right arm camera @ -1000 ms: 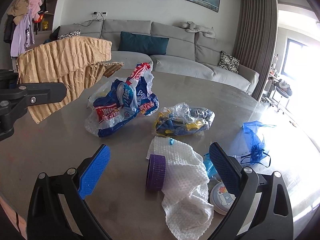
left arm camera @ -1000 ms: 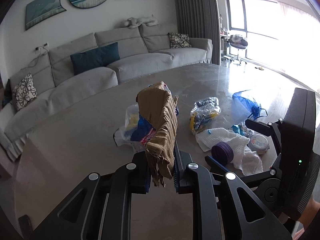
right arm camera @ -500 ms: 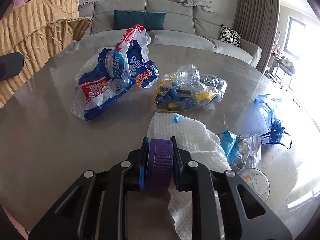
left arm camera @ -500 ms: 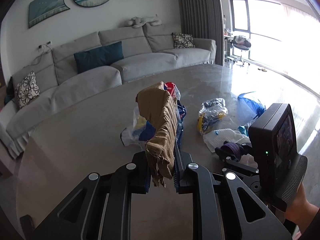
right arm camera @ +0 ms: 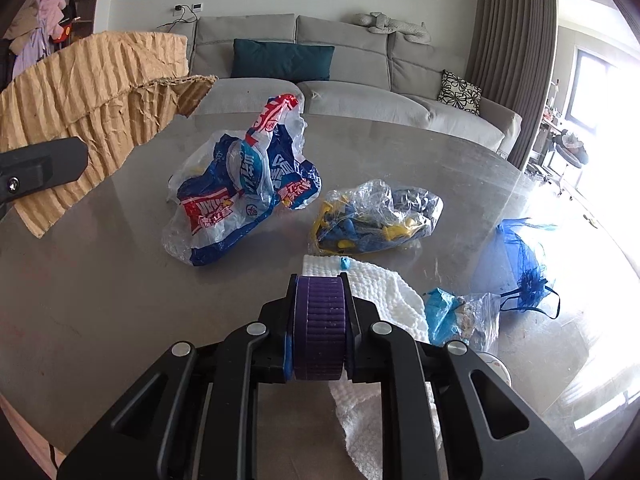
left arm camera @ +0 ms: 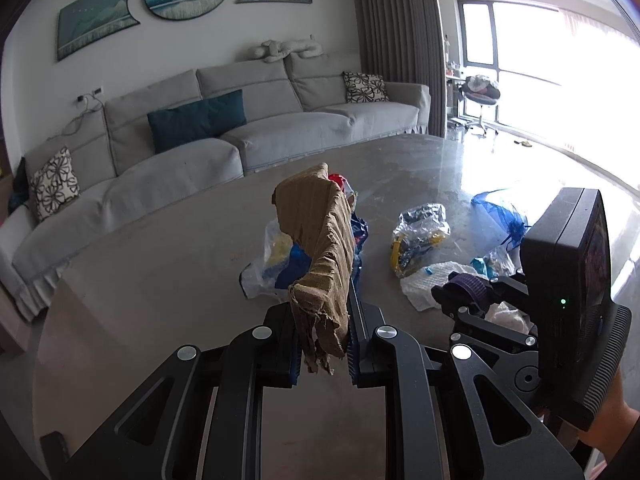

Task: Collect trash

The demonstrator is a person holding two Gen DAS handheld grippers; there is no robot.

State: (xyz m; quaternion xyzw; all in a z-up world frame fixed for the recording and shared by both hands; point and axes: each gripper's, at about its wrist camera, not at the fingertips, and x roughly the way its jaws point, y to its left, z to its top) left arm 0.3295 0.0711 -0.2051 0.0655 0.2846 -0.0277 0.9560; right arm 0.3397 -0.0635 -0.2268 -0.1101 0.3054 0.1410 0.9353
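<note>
Cardboard [left arm camera: 320, 256], torn and crumpled, stands up from the left gripper [left arm camera: 323, 350], whose blue-padded fingers are clamped on its ragged lower end; that gripper points forward and somewhat down over the grey table [left arm camera: 160, 280]. To its right, the right gripper [right arm camera: 318, 332] tilts down at a similar slant, held from behind by a hand [left arm camera: 612, 428] at the near right edge. Its jaws have just been closing and now pinch a ribbed purple cap [right arm camera: 319, 328] by its flat faces, above the near part of a white textured cloth [right arm camera: 384, 300]. Farther off lies a blue, red and white plastic bag [right arm camera: 240, 196] with printed lettering too crumpled to read, and right of it a clear bag of blue and yellow pieces [right arm camera: 376, 216]. A small clear bag with blue contents [right arm camera: 460, 316] and a blue mesh pouch [right arm camera: 520, 256] lie at the right.
</note>
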